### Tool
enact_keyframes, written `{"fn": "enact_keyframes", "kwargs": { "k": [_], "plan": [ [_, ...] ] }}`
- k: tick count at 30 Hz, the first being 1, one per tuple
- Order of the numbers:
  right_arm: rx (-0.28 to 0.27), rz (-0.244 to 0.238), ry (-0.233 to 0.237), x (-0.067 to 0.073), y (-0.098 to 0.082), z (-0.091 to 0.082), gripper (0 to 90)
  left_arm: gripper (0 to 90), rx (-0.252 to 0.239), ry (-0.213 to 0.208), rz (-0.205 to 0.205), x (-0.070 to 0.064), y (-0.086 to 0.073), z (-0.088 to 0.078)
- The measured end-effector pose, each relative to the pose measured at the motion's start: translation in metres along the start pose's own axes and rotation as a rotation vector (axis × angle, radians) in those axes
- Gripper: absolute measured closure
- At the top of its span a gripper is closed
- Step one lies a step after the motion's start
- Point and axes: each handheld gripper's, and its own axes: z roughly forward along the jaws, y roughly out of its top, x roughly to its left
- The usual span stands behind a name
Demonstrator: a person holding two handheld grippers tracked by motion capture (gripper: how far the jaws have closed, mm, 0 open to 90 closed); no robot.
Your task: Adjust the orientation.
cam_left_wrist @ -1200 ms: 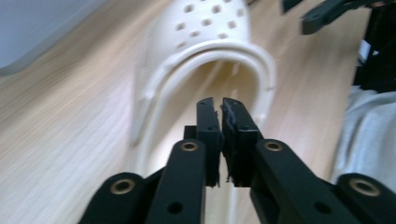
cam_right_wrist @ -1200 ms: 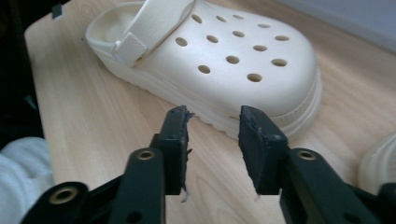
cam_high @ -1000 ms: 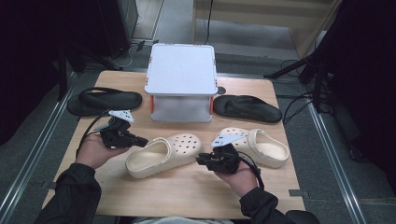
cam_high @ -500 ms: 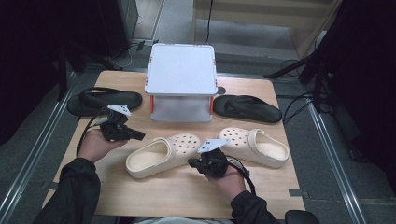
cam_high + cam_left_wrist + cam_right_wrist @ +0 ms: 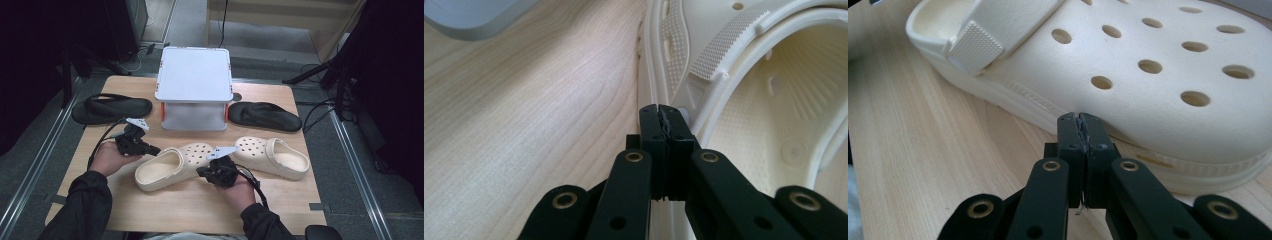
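Observation:
A cream clog (image 5: pixel 172 169) lies at the table's middle, toe toward the far right. My left gripper (image 5: pixel 156 149) is shut with nothing in it; its tips sit at the clog's heel side. In the left gripper view the shut jaws of my left gripper (image 5: pixel 663 111) meet right at the clog (image 5: pixel 774 125), close to the strap's rivet. My right gripper (image 5: pixel 201 172) is shut and empty by the toe. In the right gripper view my right gripper (image 5: pixel 1079 118) points at the sole edge of the holed clog (image 5: pixel 1158 85). A second cream clog (image 5: pixel 272 157) lies to the right.
A white raised stand (image 5: pixel 194 87) with orange legs occupies the back middle. One black flip-flop (image 5: pixel 110 107) lies at its left and another flip-flop (image 5: pixel 265 116) at its right. Bare wooden table (image 5: pixel 200 207) runs along the front edge.
My right hand has moved left, from beside the second clog to the toe of the middle clog. My left hand has sunk a little toward that clog's heel.

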Motion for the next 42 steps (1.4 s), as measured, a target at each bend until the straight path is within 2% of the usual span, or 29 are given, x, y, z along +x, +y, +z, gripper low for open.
{"fn": "enact_keyframes", "kwargs": {
  "k": [2,8,19,26,30,37,42],
  "plan": [
    [0.0,0.01,-0.001,-0.001,0.001,0.0,89.6,90.0,-0.002,-0.006,-0.005,-0.001,-0.003,-0.001],
    [0.001,0.025,-0.004,-0.006,0.005,0.002,89.6,90.0,-0.005,0.012,-0.011,-0.008,-0.01,-0.004],
    [-0.005,0.06,-0.017,-0.017,0.017,0.011,89.4,89.9,-0.034,0.018,-0.088,-0.02,-0.025,-0.007],
    [-0.003,0.067,-0.022,-0.023,0.022,0.013,89.3,90.0,-0.057,0.037,-0.103,-0.031,-0.026,-0.005],
    [-0.004,0.073,-0.024,-0.026,0.024,0.014,89.3,90.0,-0.038,0.031,-0.102,-0.036,-0.025,0.0],
    [-0.001,0.087,-0.02,-0.031,0.029,0.017,89.3,90.0,-0.042,0.046,-0.14,-0.043,-0.027,0.002],
    [-0.001,0.079,-0.019,-0.033,0.034,0.021,89.3,90.0,-0.048,0.051,-0.161,-0.047,-0.03,0.002]
  ]
}}
